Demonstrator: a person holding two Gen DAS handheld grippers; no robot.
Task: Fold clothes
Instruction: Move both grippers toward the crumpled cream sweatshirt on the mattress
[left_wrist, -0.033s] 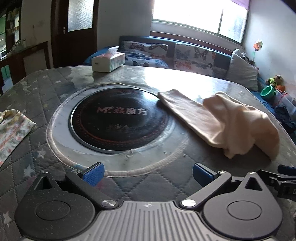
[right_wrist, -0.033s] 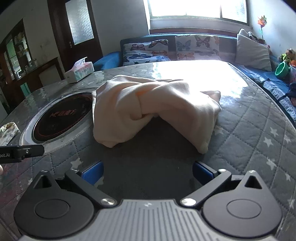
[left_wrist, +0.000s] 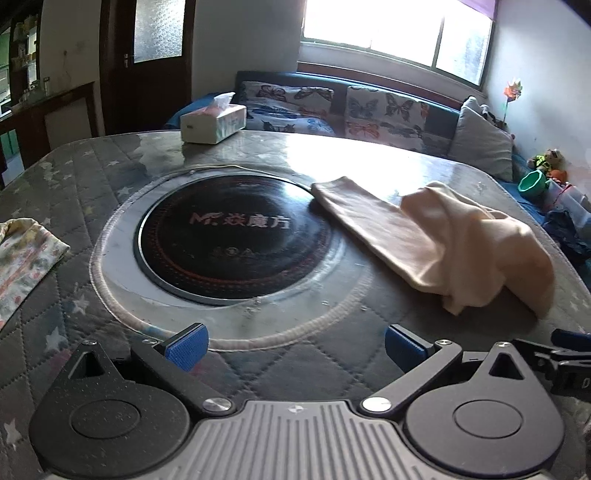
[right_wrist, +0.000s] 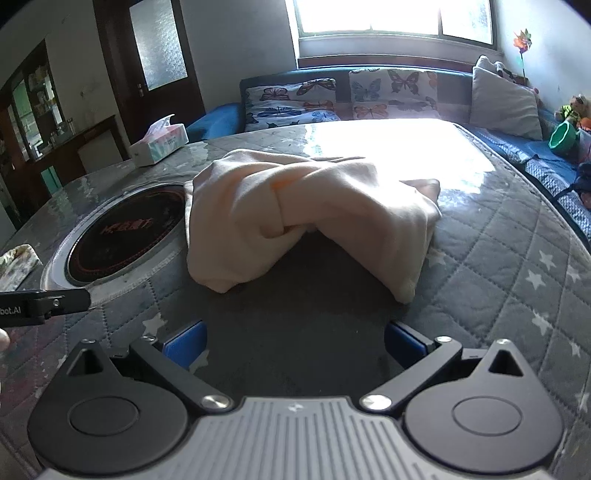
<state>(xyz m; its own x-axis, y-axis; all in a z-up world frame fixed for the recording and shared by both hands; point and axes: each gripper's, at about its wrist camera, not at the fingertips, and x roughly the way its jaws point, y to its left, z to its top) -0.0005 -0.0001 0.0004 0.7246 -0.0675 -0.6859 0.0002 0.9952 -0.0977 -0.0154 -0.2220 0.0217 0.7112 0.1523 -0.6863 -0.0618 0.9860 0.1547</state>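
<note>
A soft cream-colored cloth (right_wrist: 306, 214) lay in a rumpled heap on the table (right_wrist: 498, 266). It was bunched up in the middle, and two loose ends hung down toward the near edge of the table. One long flat part of it (left_wrist: 369, 225) reached over to the round black cooker plate (left_wrist: 229, 236) set into the middle of the table, and its tip just touched the rim of that plate. The far side of the cloth sat in bright sun from the window.

The right gripper (right_wrist: 293, 341) was near the front edge of the table, pointing at the cloth. Its two blue fingers (right_wrist: 184, 345) were spread wide apart, and nothing was between them. They did not touch the cloth.

The left gripper (left_wrist: 293, 343) was beside it, facing the black plate. Its blue fingers (left_wrist: 186, 345) were wide apart too, with only the gray quilted table cover under them.

A second cloth with little flowers (left_wrist: 22, 254) lay at the left edge of the table, well apart from the cream one. A tissue box (left_wrist: 213, 123) stood at the far edge. Behind the table was a blue couch with butterfly pillows (right_wrist: 291, 103).
</note>
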